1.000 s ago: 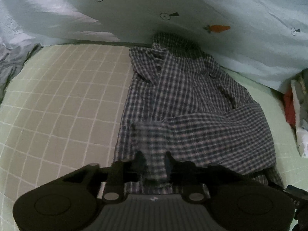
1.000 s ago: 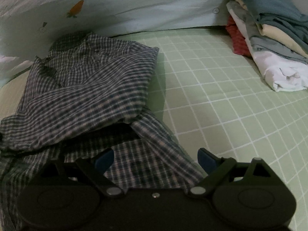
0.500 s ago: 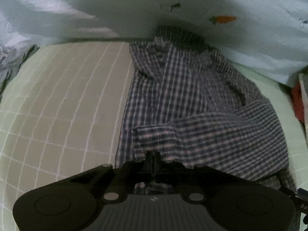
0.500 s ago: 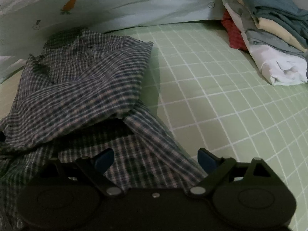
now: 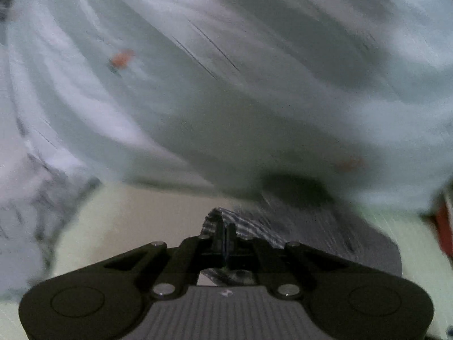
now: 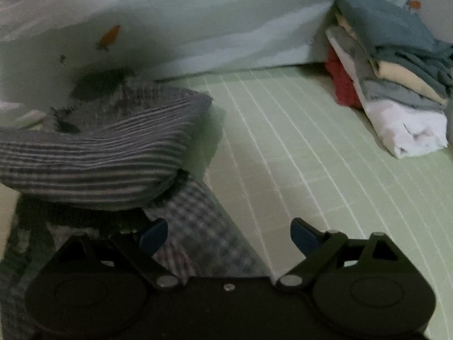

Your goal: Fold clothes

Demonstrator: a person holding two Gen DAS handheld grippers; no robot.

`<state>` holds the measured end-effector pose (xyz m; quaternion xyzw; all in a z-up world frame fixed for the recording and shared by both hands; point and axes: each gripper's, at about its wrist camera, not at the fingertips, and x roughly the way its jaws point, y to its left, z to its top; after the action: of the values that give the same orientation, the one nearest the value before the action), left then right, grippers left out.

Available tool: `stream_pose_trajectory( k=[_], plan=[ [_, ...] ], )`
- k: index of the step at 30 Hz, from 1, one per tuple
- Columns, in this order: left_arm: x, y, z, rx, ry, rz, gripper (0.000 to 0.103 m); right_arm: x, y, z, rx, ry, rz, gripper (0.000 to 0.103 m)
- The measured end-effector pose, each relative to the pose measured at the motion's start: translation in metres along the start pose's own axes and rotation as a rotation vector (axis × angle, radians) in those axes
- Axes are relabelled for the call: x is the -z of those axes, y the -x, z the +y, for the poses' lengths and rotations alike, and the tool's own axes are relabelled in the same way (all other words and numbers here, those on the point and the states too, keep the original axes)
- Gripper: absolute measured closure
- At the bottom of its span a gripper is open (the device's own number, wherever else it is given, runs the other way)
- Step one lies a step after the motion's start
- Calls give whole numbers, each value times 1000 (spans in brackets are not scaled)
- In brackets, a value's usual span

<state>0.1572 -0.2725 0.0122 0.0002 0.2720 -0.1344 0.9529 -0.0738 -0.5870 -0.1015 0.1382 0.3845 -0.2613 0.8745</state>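
Checked shirt mid-fold on the bed, one edge lifted.

The left tongs [image 5: 223,236] are clamped on a hem of the checked shirt [image 6: 107,153], raised over the bed [image 6: 297,147]; the right tongs [image 6: 229,233] gape empty, its lower part between them. Next, likely laying the lifted edge flat near the stack of folded clothes [image 6: 396,85].

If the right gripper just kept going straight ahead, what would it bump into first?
Probably the plaid shirt: a strip of it lies between the open jaws of the right gripper. Beyond that comes green checked bedsheet, then the pale quilt. Depth is hard to judge.
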Motion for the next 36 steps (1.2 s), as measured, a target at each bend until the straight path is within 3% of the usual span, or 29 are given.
stream_pose_trajectory(
  k=[3, 6, 8, 10, 12, 20, 23, 28, 29, 33, 36],
  plan=[
    [-16, -9, 31, -125, 55, -57, 103, -2, 0, 7, -18, 24, -5, 9],
    [3, -23, 40, -186, 78, 25, 98, 3, -5, 11, -21, 37, 22, 9],
    [17, -31, 46, -222, 91, 84, 80, 6, -8, 13, -23, 41, 40, 9],
    [31, -40, 51, -257, 104, 144, 37, 9, -6, 13, -21, 45, 43, 8],
    [46, -42, 49, -269, 104, 193, 23, 11, -2, 10, -9, 50, 28, 0],
    [107, 7, -26, -76, 77, 342, 18, 17, 16, -20, -5, 6, -40, 0],
    [118, 32, -49, -10, 69, 340, 16, 28, 25, -30, 23, 38, -35, 0],
    [129, 66, -61, 5, 41, 285, 13, 56, 34, -45, 69, 156, 36, 1],
    [132, 72, -61, 5, 43, 275, 13, 63, 36, -48, 72, 176, 46, 3],
    [151, 98, -54, -18, 65, 277, 12, 92, 39, -63, 69, 205, 103, 28],
    [171, 124, -48, -24, 84, 300, 12, 106, 43, -79, 48, 162, 123, 46]
  ],
)
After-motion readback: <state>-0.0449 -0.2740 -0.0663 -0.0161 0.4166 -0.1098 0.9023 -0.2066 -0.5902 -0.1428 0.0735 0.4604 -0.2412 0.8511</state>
